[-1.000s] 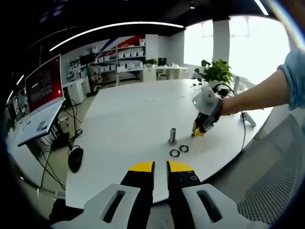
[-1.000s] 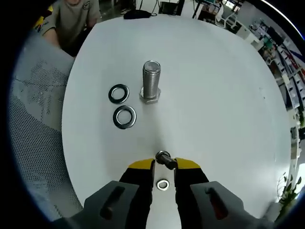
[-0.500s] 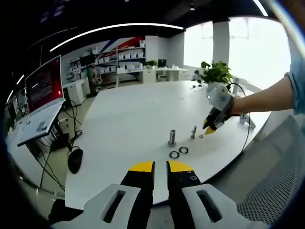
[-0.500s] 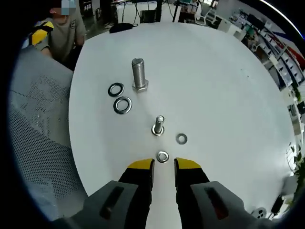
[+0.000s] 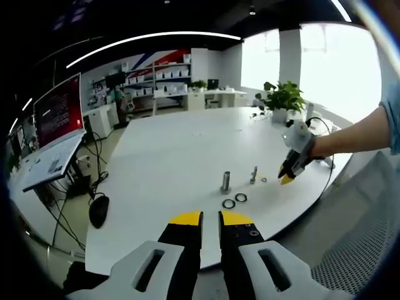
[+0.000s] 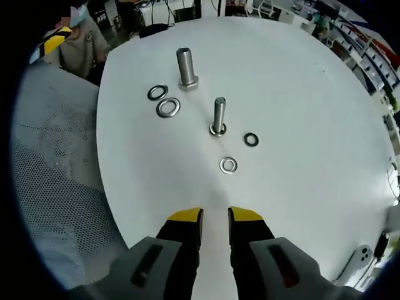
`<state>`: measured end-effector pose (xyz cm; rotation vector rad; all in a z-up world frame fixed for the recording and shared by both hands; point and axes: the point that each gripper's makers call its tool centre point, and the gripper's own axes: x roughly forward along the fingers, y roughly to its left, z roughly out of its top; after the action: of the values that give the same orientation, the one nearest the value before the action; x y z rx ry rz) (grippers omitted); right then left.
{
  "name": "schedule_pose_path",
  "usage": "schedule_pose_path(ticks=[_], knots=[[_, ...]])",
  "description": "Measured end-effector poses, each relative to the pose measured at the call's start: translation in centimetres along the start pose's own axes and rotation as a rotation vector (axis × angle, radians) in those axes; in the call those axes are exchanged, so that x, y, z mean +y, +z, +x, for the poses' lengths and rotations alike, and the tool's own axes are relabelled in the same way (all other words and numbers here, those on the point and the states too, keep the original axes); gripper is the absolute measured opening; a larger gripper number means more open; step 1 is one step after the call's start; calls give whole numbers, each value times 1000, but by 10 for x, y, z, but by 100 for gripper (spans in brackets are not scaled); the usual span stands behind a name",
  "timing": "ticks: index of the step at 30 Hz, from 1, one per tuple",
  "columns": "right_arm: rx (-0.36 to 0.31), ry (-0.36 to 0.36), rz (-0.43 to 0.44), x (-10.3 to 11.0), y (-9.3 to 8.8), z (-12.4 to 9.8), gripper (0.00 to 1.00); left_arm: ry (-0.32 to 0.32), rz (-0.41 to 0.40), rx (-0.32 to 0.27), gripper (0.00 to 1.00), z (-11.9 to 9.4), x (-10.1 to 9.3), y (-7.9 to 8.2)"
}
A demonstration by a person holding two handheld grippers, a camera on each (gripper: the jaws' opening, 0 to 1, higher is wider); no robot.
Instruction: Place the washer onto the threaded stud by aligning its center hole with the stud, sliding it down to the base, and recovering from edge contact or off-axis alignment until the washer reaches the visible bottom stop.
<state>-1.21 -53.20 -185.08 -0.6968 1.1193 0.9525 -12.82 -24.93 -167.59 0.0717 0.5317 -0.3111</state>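
Note:
In the right gripper view a small threaded stud [image 6: 218,116] stands upright on the white table [image 6: 300,94]. Two small washers lie flat beside it, a dark one [image 6: 251,139] and a bright one [image 6: 229,165]. My right gripper [image 6: 215,219] hovers short of them, open, with nothing between its jaws. Farther off stand a large bolt [image 6: 186,67] and two large washers [image 6: 157,92] [image 6: 168,107]. In the left gripper view my left gripper [image 5: 210,219] is shut and empty, well back from the bolt [image 5: 225,181] and the small stud [image 5: 254,174]. The right gripper [image 5: 289,175] hangs just right of them.
A mesh chair [image 6: 56,175] sits against the table's left edge, and a person [image 6: 75,44] sits beyond it. In the left gripper view a laptop [image 5: 53,131], cables and a mouse [image 5: 99,208] lie at the left, and a plant [image 5: 281,97] stands at the table's far side.
My right gripper has let go of the small stud, which now stands on the table, and has pulled back away from it. The left gripper has not moved.

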Motion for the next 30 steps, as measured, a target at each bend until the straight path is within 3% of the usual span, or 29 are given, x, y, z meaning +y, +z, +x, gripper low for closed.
schedule_pose_path(ticks=[3,7,22,30], knots=[[45,32,-15,7,-10,3,18,-1,0,0,7,0,0,0],[56,39,-44,12,-9,0,18,-1,0,1,7,0,0,0],[102,10,-56,12,-12,-1,17,7,2,5,8,0,1,-1],[57,-2,-38,10,-13,-1,17,9,5,-1,8,-1,0,0]])
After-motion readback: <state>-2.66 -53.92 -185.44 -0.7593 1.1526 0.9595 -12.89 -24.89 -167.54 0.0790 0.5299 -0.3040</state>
